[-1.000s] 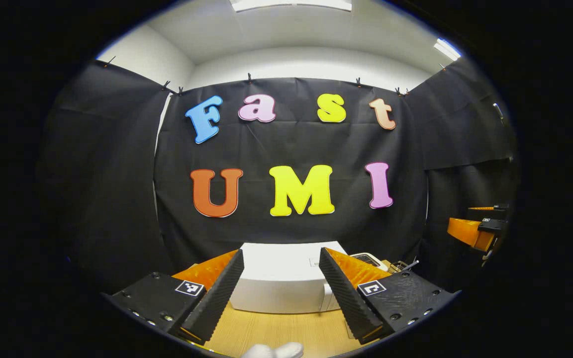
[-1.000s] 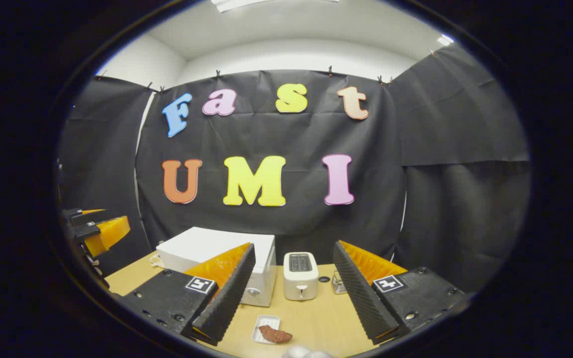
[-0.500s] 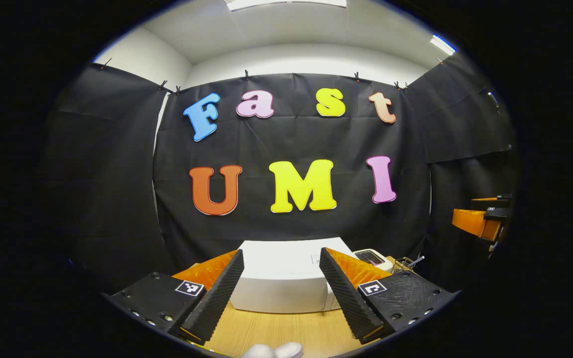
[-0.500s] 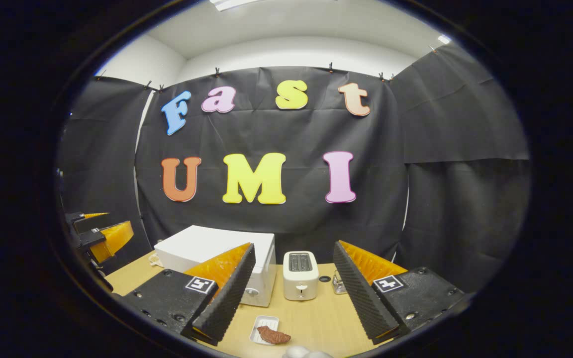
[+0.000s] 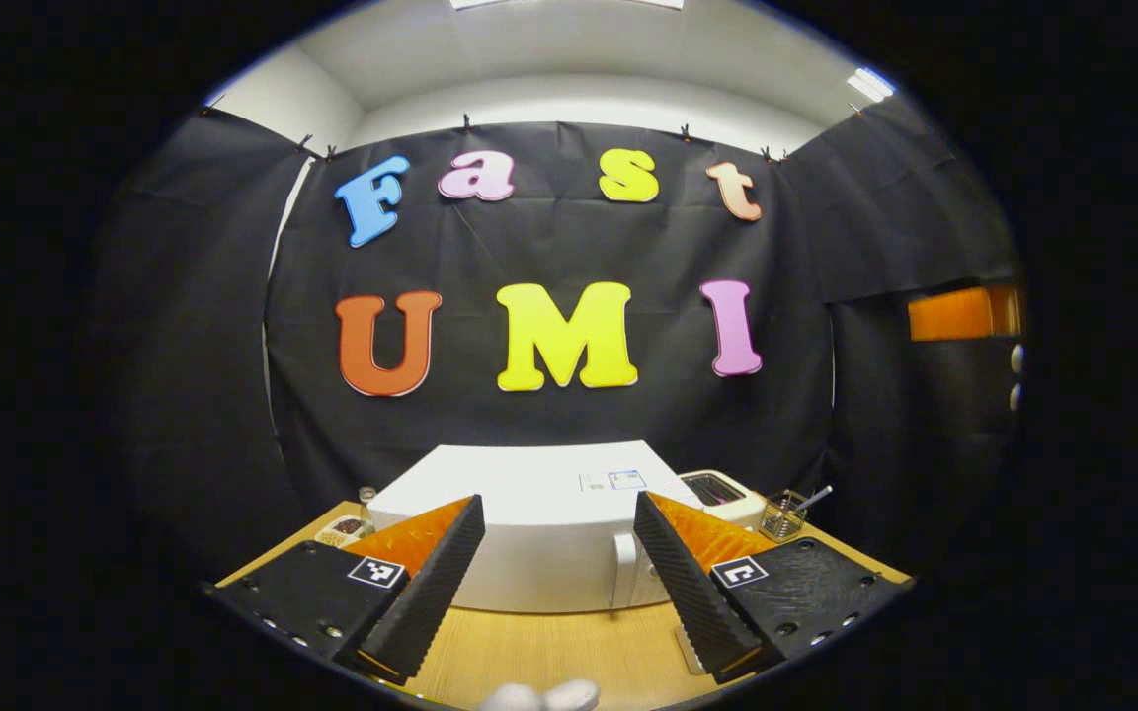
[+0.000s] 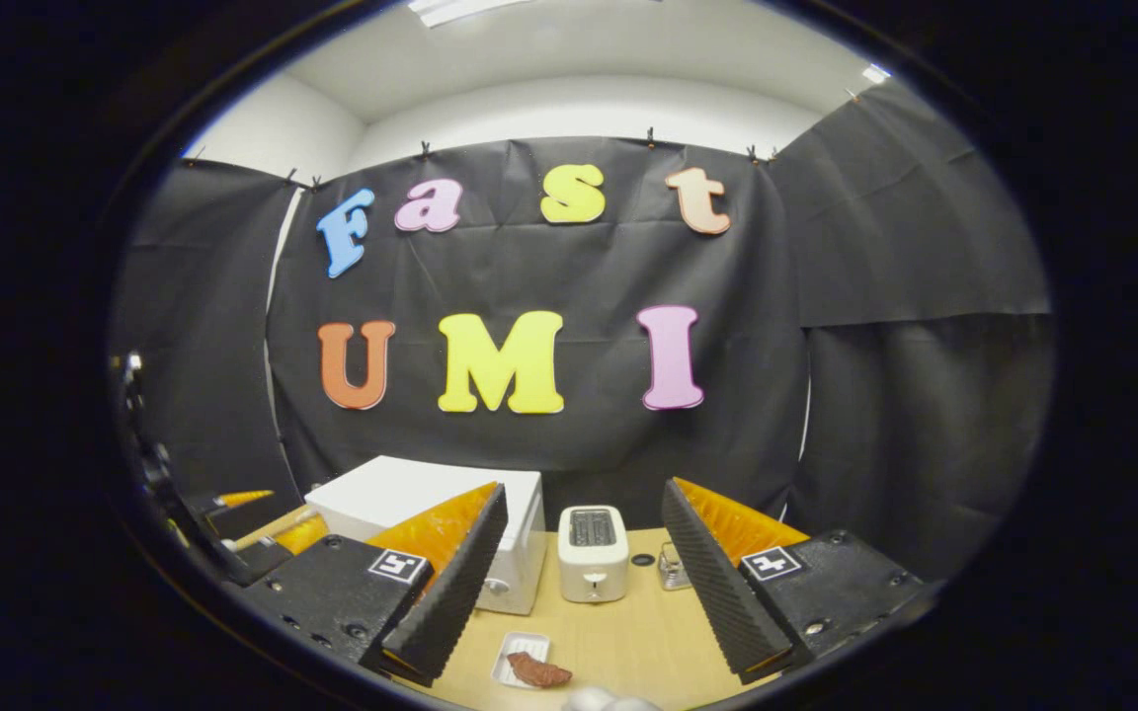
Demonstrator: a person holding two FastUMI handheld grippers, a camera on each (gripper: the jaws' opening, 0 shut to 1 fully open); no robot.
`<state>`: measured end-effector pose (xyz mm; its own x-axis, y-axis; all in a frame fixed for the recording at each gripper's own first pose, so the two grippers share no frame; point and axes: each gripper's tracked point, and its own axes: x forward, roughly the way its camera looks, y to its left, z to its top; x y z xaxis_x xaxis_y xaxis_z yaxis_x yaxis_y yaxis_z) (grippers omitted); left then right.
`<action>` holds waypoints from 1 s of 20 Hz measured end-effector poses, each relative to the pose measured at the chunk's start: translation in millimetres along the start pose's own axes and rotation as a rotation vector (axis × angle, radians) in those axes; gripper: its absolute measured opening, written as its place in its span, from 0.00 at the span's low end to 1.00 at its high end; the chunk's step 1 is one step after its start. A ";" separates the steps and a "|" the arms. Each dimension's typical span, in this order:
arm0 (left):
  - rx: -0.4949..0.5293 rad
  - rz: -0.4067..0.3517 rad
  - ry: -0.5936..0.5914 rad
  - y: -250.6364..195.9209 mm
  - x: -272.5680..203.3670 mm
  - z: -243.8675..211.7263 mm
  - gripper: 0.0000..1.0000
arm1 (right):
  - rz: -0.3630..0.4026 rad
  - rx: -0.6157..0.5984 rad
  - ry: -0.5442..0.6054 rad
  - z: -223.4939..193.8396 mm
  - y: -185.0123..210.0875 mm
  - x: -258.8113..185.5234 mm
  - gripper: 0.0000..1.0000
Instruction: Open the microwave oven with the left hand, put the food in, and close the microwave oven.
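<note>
- The left claw (image 5: 557, 583) is spread wide, grasping nothing, above the bench (image 5: 549, 652).
- The microwave (image 5: 529, 538) stands straight ahead of it, door closed, its handle (image 5: 621, 571) near the right finger.
- The right claw (image 6: 579, 578) is likewise released and empty.
- The food (image 6: 537, 673) lies on a small white tray (image 6: 515, 654) just ahead of it, toaster (image 6: 593, 553) beyond.

The right tongs (image 6: 579, 583) hover with their jaws wide apart above the wooden tabletop (image 6: 628, 642). Between them stands a white toaster (image 6: 593, 553), with the white microwave oven (image 6: 431, 513) just beside it, door closed. Nearer, a small white tray (image 6: 520, 660) carries a piece of brown food (image 6: 537, 673). The left tongs (image 6: 263, 528) show at the edge.
</note>
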<state>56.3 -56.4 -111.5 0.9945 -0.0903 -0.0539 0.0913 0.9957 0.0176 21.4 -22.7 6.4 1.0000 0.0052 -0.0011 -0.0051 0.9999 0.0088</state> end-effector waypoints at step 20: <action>-0.003 -0.034 0.152 -69.2 138.7 -158.7 0.97 | -0.200 -0.063 0.130 -31.6 -70.4 -8.9 1.00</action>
<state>179.6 -134.3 -278.7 0.9714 -0.1198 -0.2051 0.1244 0.9922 0.0098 12.8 -92.9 -25.8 0.9724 -0.1964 -0.1257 0.1892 0.9797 -0.0670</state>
